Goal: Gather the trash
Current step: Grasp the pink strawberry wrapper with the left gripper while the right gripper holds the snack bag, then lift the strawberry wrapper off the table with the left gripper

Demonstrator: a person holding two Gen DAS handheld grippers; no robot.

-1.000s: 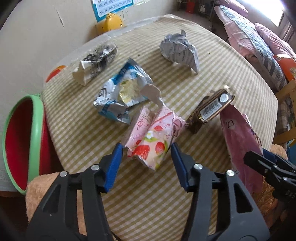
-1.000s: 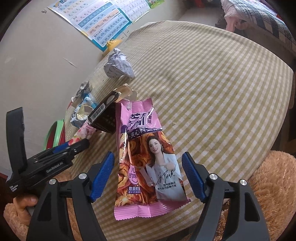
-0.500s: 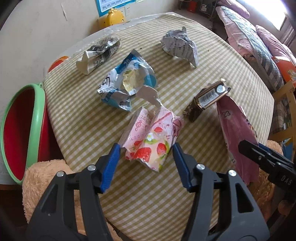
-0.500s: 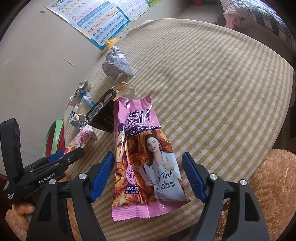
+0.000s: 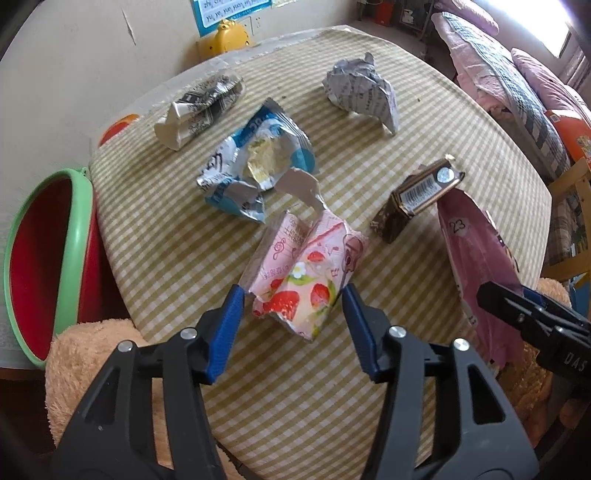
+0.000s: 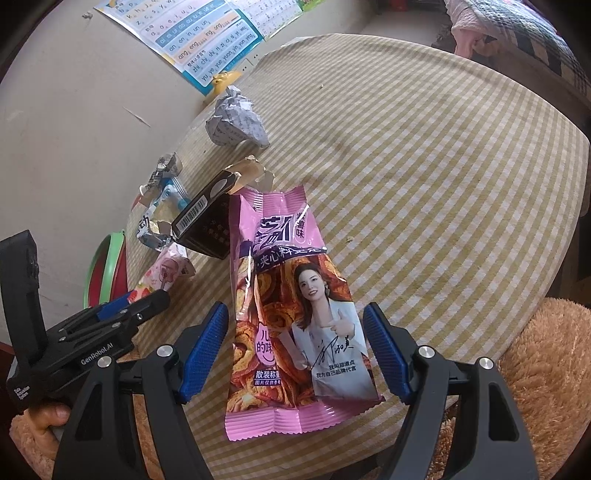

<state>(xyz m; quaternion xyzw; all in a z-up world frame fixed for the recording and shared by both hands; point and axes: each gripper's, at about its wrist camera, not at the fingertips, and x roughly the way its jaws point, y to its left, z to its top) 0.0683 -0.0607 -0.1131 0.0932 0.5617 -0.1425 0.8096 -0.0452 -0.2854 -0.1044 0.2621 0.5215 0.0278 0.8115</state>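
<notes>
Trash lies on a checked tablecloth (image 5: 147, 229). My left gripper (image 5: 291, 299) is open, its blue fingers on either side of the near end of a pink strawberry wrapper (image 5: 306, 273), not gripping it. My right gripper (image 6: 295, 325) is open and straddles a pink snack bag (image 6: 291, 317), which also shows in the left wrist view (image 5: 476, 258). A dark box (image 5: 417, 199) lies between the two wrappers. Further off lie a blue foil wrapper (image 5: 255, 166) and two crumpled papers (image 5: 199, 107) (image 5: 362, 92). A red bin with a green rim (image 5: 48, 258) stands left of the table.
A tan plush seat (image 5: 85, 354) is at the table's near edge. A yellow toy (image 5: 232, 33) and a wall chart (image 6: 192, 37) are at the far wall. A bed with pillows (image 5: 517, 81) is at the right.
Both grippers have drawn back and risen a little, so the table looks further off. The left jaws stand slightly wider. No trash has moved.
</notes>
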